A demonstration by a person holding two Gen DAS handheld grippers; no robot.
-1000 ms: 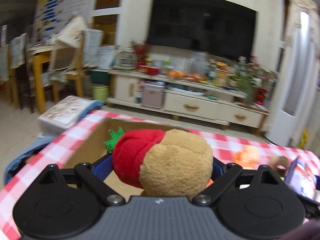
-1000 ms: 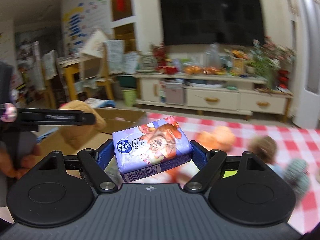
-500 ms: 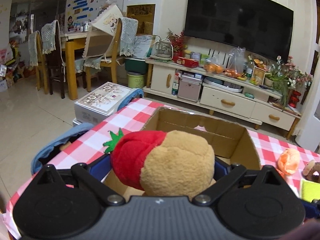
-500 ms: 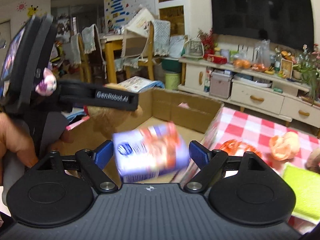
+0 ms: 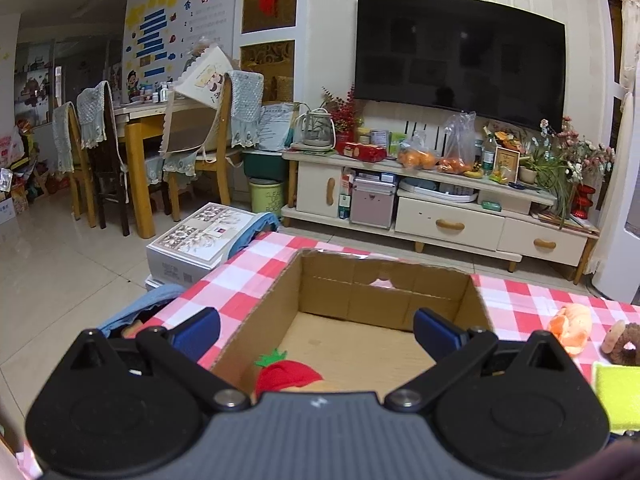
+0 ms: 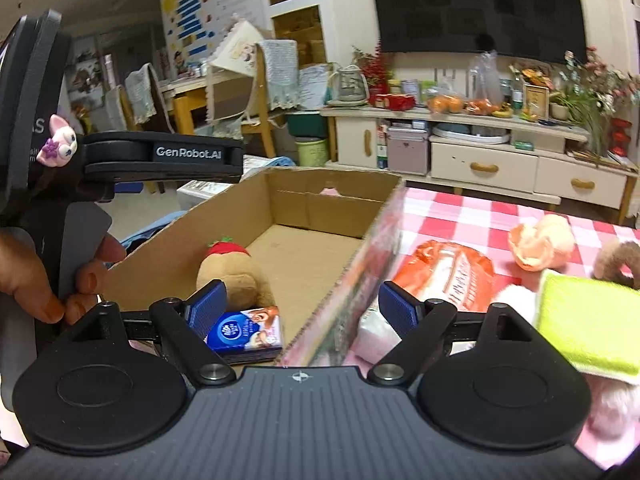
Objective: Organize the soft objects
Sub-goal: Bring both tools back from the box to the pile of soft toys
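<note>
Left gripper (image 5: pixel 316 330): blue-padded fingers (image 5: pixel 198 330) spread wide, nothing between them; they stand over the near end of the cardboard box (image 5: pixel 384 292).

Right gripper (image 6: pixel 302 304): fingers (image 6: pixel 208 306) spread apart, gripping nothing; they straddle the box's near right wall, left pad inside the box, right pad outside over the tabletop (image 6: pixel 472 212).

Plush toy (image 6: pixel 236 272): tan body with red strawberry cap and green leaf, lying on the box floor at the near left. In the left wrist view only its cap (image 5: pixel 286 374) shows above the gripper body.

Tissue pack (image 6: pixel 248 334): blue and white printed wrapper, lying flat on the box floor, just in front of the plush toy and beside the right gripper's left pad.

Cardboard box: open-topped, brown, set on the tabletop's red-and-white checked cloth (image 5: pixel 244 276).

Items on the tabletop, right of the box, outside it:
- orange packet (image 6: pixel 448 276), close to the box wall
- peach plush (image 6: pixel 540 244), further back
- brown plush (image 6: pixel 620 260), at the right edge
- yellow-green sponge (image 6: pixel 580 324), near right
- pink fluffy item (image 6: pixel 516 300), partly hidden under the sponge

Person's hand (image 6: pixel 48 276): holds the left gripper's handle, at the left edge of the right wrist view.
</note>
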